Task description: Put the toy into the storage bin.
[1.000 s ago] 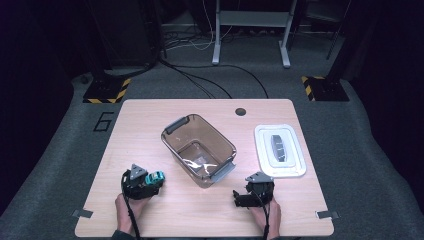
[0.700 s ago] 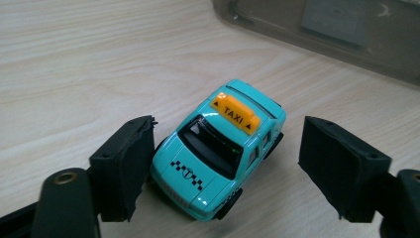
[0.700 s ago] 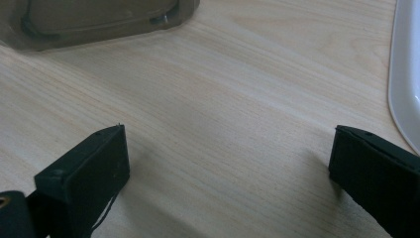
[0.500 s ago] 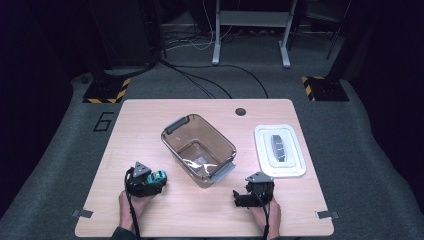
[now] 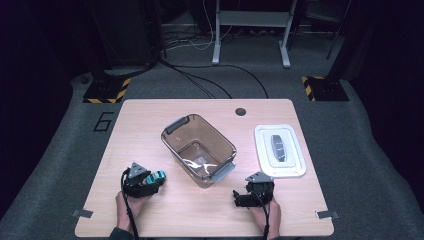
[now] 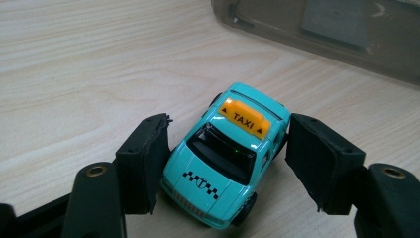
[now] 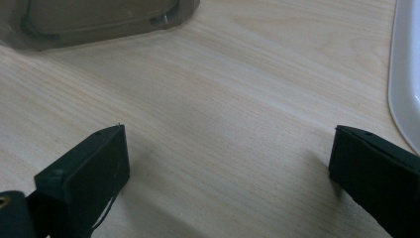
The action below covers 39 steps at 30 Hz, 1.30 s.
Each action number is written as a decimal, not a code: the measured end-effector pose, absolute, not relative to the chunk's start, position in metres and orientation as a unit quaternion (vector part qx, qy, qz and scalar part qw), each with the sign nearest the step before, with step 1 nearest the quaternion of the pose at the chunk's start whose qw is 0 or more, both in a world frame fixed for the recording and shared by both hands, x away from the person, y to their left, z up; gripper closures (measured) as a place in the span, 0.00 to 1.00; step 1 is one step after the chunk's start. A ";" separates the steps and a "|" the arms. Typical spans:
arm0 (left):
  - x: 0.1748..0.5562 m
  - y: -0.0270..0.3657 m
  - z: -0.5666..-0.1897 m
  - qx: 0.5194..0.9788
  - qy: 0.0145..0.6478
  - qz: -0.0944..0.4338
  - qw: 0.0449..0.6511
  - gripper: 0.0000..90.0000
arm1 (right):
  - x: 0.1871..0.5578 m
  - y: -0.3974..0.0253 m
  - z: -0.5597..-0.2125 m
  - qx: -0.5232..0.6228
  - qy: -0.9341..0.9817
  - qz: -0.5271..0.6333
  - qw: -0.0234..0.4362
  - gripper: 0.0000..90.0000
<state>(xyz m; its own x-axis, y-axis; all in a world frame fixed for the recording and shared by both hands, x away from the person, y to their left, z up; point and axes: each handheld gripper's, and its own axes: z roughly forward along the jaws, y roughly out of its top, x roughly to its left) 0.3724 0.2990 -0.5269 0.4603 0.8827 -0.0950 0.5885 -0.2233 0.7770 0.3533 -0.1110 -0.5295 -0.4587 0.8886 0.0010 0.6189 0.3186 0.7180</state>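
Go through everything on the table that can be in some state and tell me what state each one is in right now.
Toy taxi: upright on its wheels on the table, between the left gripper's jaws.
Left gripper: jaws around the taxi; contact cannot be told.
Right gripper: open wide, holding nothing, just above the table.
Clear bin: upright, uncovered, nothing visible inside.
White lid: off the bin, lying flat on the table to its right.

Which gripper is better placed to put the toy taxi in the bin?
Left. The left gripper has its jaws either side of the toy taxi. The right gripper stands open over bare table, beside the bin.
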 end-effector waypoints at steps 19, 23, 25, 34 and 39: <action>0.377 0.294 -0.528 0.760 0.486 0.185 0.390 0.41 | 0.353 -0.111 -0.530 0.479 0.786 0.333 0.202 0.02; 0.378 0.294 -0.527 0.760 0.488 0.195 0.383 0.53 | 0.353 -0.111 -0.530 0.480 0.786 0.333 0.202 0.02; 0.378 0.295 -0.526 0.762 0.486 0.192 0.383 0.57 | 0.353 -0.111 -0.530 0.480 0.786 0.333 0.202 0.02; 0.378 0.298 -0.520 0.764 0.479 0.184 0.391 0.58 | 0.353 -0.111 -0.530 0.480 0.786 0.333 0.202 0.02; 0.376 0.301 -0.514 0.761 0.478 0.181 0.400 0.58 | 0.353 -0.111 -0.530 0.480 0.786 0.333 0.202 0.02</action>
